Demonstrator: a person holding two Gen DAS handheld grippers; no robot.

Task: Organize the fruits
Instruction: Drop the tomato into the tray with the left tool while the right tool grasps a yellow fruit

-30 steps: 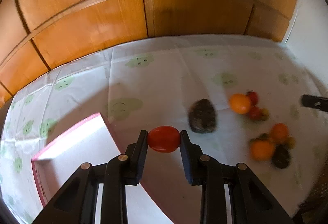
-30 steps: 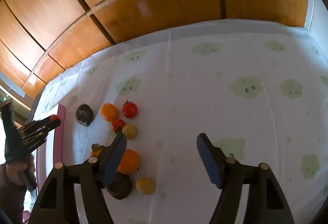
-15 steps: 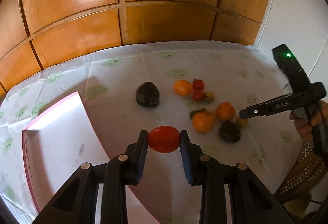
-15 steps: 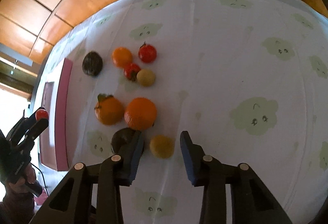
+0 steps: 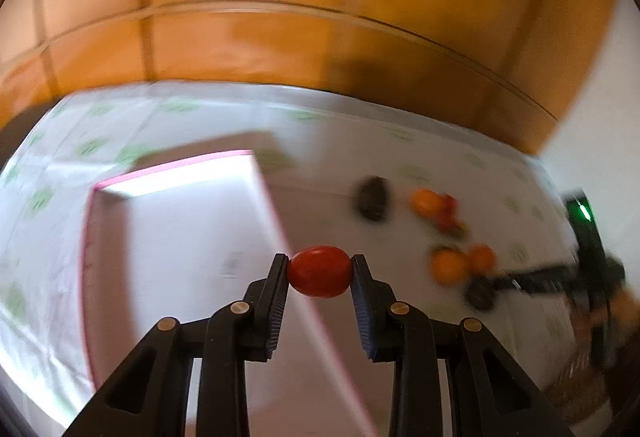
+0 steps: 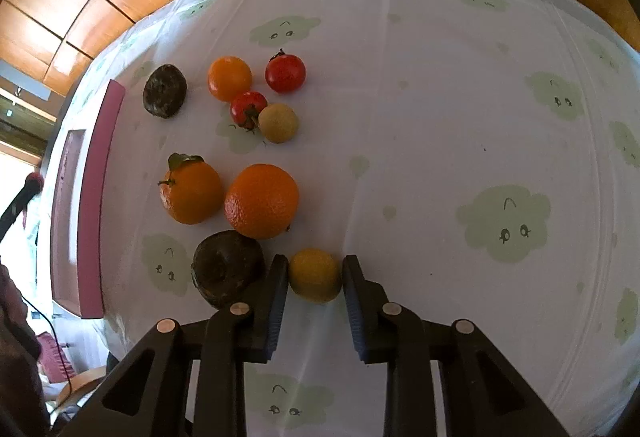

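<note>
Right wrist view: the right gripper (image 6: 315, 275), jaws just closing, pinches a small yellow fruit (image 6: 315, 274) on the tablecloth (image 6: 440, 117), while the left gripper (image 5: 320, 271) clamps a red tomato (image 5: 320, 271) above the pink-rimmed tray (image 5: 168, 173).

Counted around the pink-rimmed tray (image 6: 94, 197): one tray.

On the cloth beside it lie nine fruits:
- Two dark brown wrinkled fruits, one (image 6: 165, 90) near the tray's far end and one (image 6: 227, 268) near its close end.
- Three orange citrus: a small one (image 6: 229, 77), a leafy one (image 6: 191, 191) and a large one (image 6: 262, 200).
- Two red tomatoes (image 6: 285, 72) (image 6: 248, 108).
- Two small yellow fruits (image 6: 278, 122) (image 6: 315, 275).

Above the tray's near rim is a third red tomato (image 5: 319, 271).
</note>
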